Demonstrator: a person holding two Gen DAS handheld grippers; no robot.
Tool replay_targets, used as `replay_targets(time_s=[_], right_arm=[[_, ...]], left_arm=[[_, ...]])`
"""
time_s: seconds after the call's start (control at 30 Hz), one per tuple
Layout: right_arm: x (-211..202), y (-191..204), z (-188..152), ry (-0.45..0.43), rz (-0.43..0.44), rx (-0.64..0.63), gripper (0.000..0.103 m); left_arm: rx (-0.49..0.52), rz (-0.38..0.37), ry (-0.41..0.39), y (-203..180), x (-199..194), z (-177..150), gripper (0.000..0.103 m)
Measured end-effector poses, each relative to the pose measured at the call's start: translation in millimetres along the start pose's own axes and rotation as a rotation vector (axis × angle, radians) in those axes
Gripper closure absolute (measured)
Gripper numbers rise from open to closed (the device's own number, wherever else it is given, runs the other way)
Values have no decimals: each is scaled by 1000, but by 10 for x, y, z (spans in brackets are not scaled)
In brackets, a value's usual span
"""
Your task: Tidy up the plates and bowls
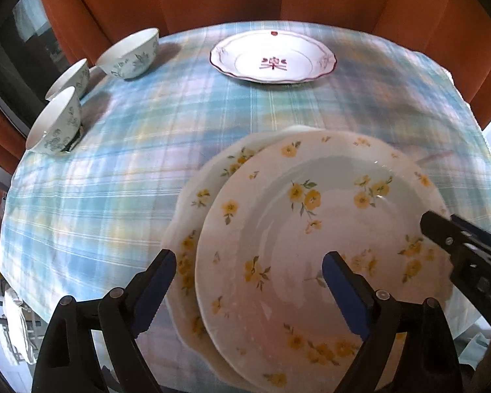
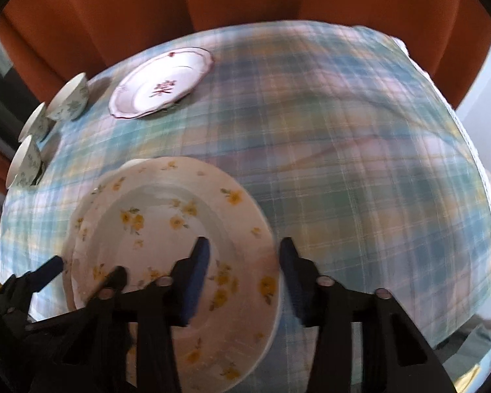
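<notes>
My left gripper (image 1: 248, 281) hangs with its fingers spread wide over the top yellow-flowered plate (image 1: 317, 245), which lies on a second one (image 1: 193, 229). My right gripper (image 1: 468, 255) reaches in at that plate's right rim. Across the checked tablecloth (image 1: 131, 163) sit a red-trimmed plate (image 1: 273, 56) and three bowls (image 1: 129, 55).

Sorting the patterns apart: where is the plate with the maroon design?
The maroon-patterned plate sits alone at the table's far edge, right of the three bowls, beyond the yellow-flowered plates.

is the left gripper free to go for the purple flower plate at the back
Probably yes: the left gripper is open and holds nothing, and bare plaid cloth lies between the yellow-flowered plates and the purple-flowered plate. Whether it reaches that far is unclear.
</notes>
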State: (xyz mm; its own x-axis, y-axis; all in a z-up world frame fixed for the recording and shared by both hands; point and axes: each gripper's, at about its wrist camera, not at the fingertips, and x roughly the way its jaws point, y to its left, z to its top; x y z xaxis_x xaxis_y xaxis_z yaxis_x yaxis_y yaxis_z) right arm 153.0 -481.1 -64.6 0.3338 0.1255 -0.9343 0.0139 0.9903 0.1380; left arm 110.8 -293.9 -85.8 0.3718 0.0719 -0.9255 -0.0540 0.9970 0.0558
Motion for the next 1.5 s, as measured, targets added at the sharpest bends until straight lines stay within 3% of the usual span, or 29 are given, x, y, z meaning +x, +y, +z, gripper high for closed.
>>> replay_targets(time_s=[0.07, 0.33, 0.6, 0.77, 0.97, 1.27, 1.5], right_arm=[[45, -22, -9, 22, -5, 11, 69], [148, 98, -22, 71, -3, -3, 68], [103, 188, -79, 64, -60, 47, 67], [-114, 334, -79, -5, -61, 62, 34], [-374, 612, 19, -88, -83, 96, 28], [-446, 801, 456, -160, -103, 129, 28], [-212, 832, 1107, -186, -65, 77, 28]], left_arm=[[8, 2, 1, 5, -29, -15, 11], [24, 6, 30, 121, -6, -39, 11], [77, -79, 26, 220, 9, 39, 11], [141, -134, 2, 270, -57, 132, 11], [153, -192, -56, 456, -242, 413, 11], [124, -214, -107, 557, -229, 940, 11], [77, -153, -145, 541, -19, 1514, 11]])
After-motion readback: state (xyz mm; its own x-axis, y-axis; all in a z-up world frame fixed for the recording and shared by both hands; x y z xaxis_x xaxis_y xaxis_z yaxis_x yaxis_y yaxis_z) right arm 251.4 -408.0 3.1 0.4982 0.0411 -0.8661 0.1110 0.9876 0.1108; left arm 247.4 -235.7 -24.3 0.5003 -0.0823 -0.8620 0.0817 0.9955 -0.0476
